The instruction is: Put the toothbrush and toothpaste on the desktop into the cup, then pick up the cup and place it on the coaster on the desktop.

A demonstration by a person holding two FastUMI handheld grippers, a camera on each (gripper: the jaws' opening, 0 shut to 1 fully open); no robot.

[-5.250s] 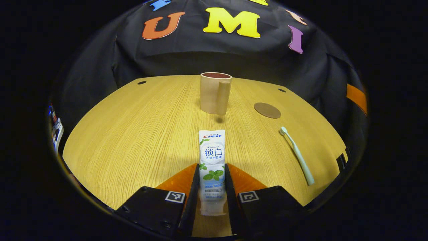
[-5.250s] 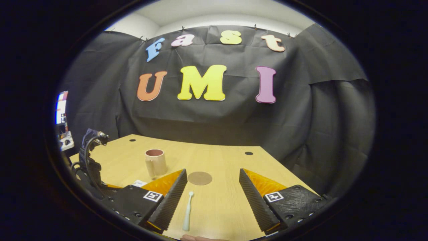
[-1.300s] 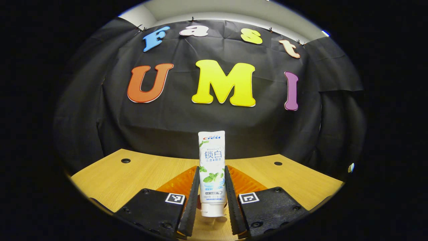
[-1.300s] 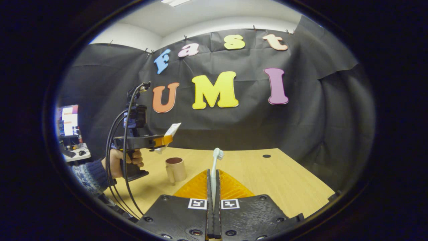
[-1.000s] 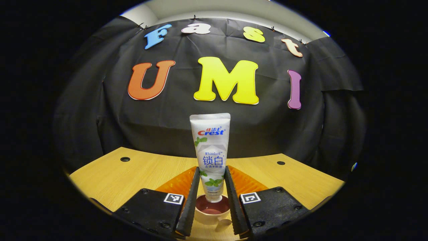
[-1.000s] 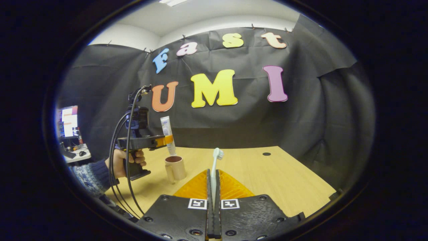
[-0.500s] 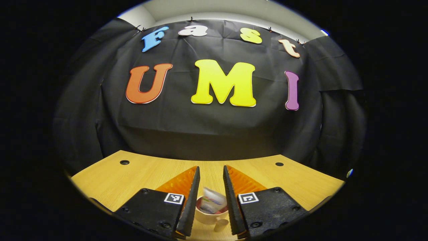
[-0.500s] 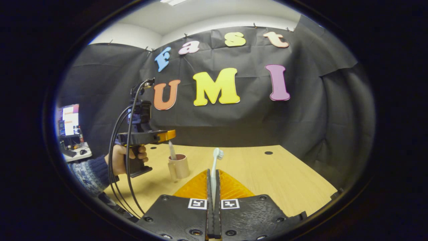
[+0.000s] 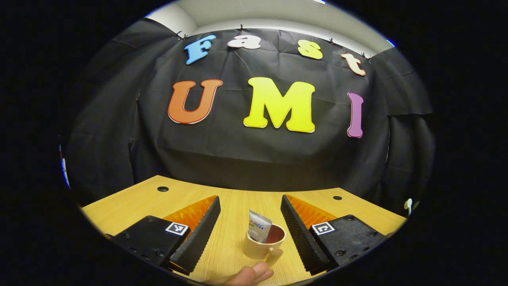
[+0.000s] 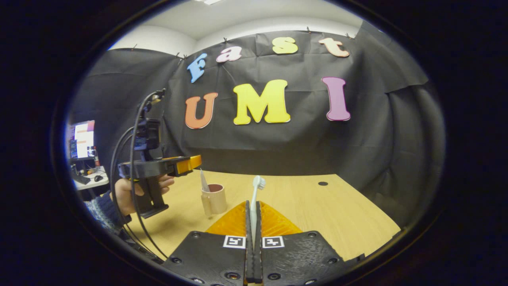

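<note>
Toothpaste [image 9: 258, 226] leans inside the tan cup [image 9: 258, 248] on the desk; pale-green toothbrush [image 10: 254, 202] stands upright.

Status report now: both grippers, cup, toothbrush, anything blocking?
Left hand-held gripper open above cup; toothpaste inside. Right hand-held gripper shut on toothbrush, head up. Nothing blocking the cup.

Left gripper [image 9: 250, 214] hangs w/ fingers spread wide above a wooden desktop [image 9: 234, 206]; cup [image 9: 264, 246] stands between them w/ toothpaste [image 9: 258, 231] leaning inside, fingertip [image 9: 254, 274] of a hand just beside cup's handle.
</note>
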